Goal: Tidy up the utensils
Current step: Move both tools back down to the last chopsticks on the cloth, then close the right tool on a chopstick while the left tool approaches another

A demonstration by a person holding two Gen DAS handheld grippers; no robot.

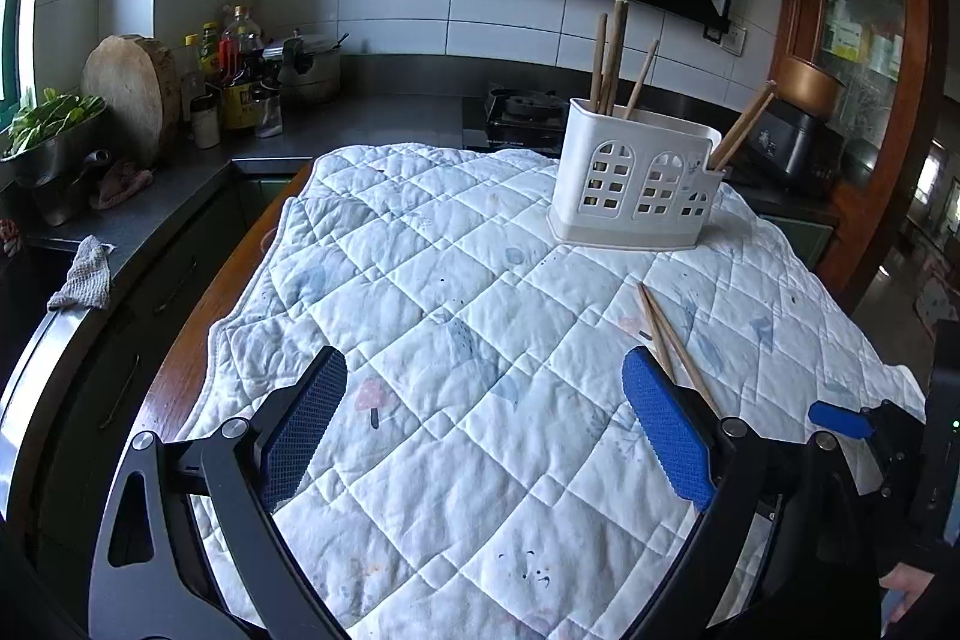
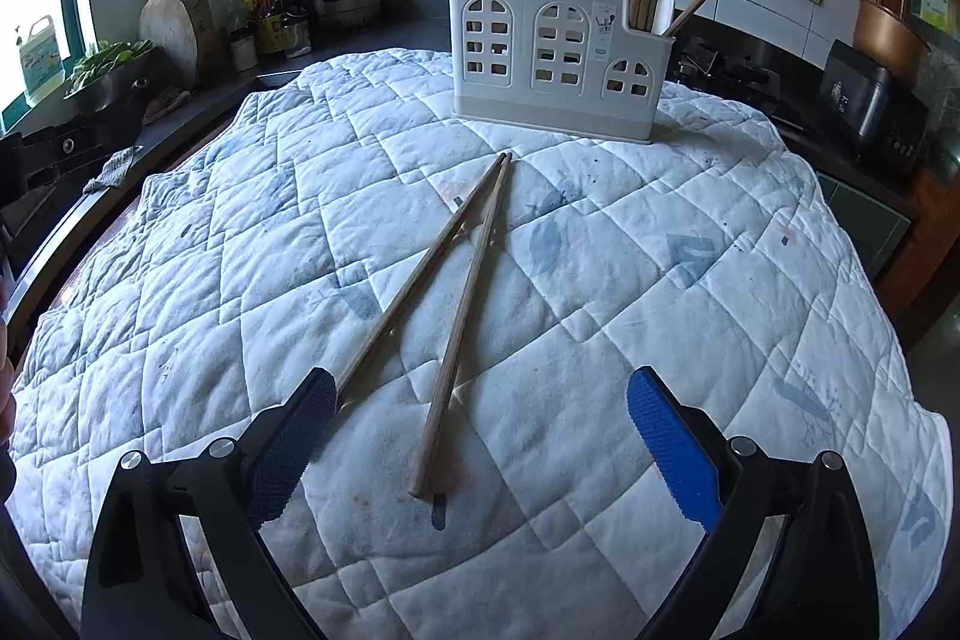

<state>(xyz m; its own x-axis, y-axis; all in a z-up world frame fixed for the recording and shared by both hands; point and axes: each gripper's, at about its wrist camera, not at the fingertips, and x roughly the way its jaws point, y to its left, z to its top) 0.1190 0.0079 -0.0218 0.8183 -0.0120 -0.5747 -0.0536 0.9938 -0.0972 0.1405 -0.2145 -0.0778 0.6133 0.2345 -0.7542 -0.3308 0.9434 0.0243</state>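
Note:
A white utensil holder [image 1: 639, 178] with window cut-outs stands at the far side of the quilted cloth and holds several wooden chopsticks; it also shows in the right wrist view [image 2: 558, 58]. Two loose chopsticks [image 2: 456, 292] lie on the cloth in a narrow V, their far tips together near the holder; they also show in the left wrist view [image 1: 669, 334]. My right gripper [image 2: 480, 436] is open and empty, just above their near ends, the left finger over one stick. My left gripper [image 1: 483, 412] is open and empty over bare cloth, left of the chopsticks.
The white quilted cloth [image 1: 420, 280] covers a wooden table. A dark counter [image 1: 150, 208] to the left holds a round cutting board, bottles, a pot and a bowl of greens. A stove [image 1: 522, 106] and a black appliance [image 2: 870, 106] sit behind the holder.

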